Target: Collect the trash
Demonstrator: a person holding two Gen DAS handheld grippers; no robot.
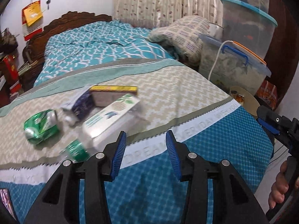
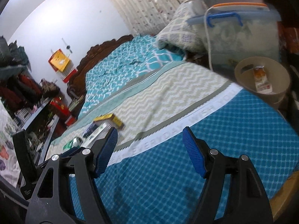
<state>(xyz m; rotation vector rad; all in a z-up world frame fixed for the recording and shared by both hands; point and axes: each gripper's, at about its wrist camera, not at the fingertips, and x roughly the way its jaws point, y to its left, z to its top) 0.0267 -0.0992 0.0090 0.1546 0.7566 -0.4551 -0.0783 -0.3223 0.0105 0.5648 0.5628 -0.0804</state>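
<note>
Can (image 1: 40,124) left of boxes (image 1: 112,115); on bed (image 1: 186,93)

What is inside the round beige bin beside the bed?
In the beige bin, one crumpled orange-and-white wrapper leans against the inner wall. The bottom of the bin is hidden by its near rim, so anything lying there cannot be seen.

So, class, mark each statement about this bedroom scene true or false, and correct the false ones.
1. A crushed green can lies on the bed. True.
2. The left gripper holds a box between its fingers. False: nothing is between them.
3. The beige bin beside the bed is empty. False: a packet is inside.
4. The right gripper holds nothing. True.
5. The yellow box sits in the bin. False: it lies on the bed.
</note>
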